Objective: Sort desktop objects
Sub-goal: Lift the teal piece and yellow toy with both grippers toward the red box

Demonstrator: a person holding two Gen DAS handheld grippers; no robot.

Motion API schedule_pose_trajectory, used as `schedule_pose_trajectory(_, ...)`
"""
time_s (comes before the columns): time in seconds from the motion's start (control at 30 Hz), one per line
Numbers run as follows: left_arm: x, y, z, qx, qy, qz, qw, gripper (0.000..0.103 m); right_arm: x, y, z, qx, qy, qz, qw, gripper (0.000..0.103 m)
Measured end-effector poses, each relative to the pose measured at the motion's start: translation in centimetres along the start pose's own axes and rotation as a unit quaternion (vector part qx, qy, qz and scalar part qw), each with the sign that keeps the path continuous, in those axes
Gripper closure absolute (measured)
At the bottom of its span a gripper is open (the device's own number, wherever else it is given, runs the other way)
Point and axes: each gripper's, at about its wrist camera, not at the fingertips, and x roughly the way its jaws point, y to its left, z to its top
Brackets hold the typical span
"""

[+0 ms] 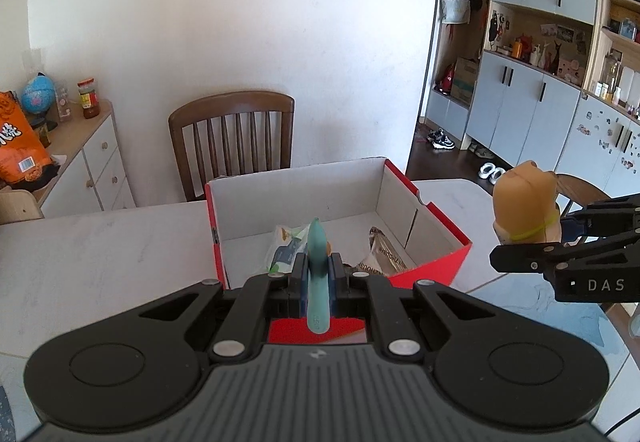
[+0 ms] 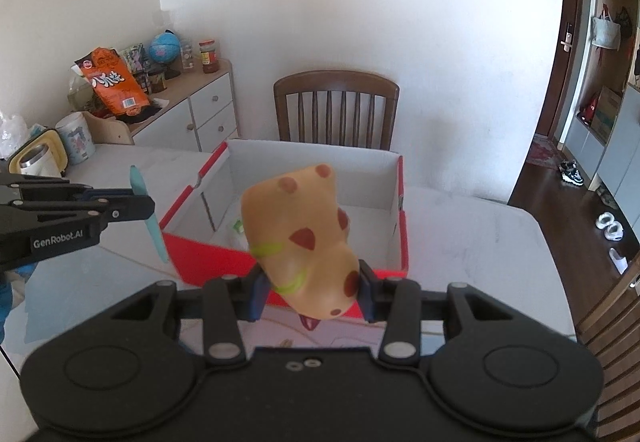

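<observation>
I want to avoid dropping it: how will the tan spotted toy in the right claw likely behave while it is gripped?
The tan spotted toy looks smooth and rounded, so it may slip between the right claw pads. It is held only at its lower end, so it could pivot. It is probably light and hollow, though that is uncertain.

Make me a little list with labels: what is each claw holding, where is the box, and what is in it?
Left claw: shut on the teal stick, which stands upright between its fingers
Right claw: shut on the spotted tan toy, which has a green band around it
Box: red outside, white inside, open, on the white table
In the box: a silver packet and a green-and-white packet
Behind the table: wooden chair
</observation>
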Motion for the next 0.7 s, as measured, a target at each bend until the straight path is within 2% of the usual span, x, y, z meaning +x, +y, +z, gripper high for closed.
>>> schedule_pose_trajectory(0.43,4.3,1.7,2.6,-0.015,0.02,0.003,0.9997,0.094,4.1,-0.9,3.2,-0.014,0.008,0.004,1.0,0.06)
schedule_pose_trajectory(0.7,6.7,2.0,3.3,-0.006,0.034,0.005,0.9994,0.094,6.6,-0.7,4.0,-0.027,0.018,0.004,0.999,0.06)
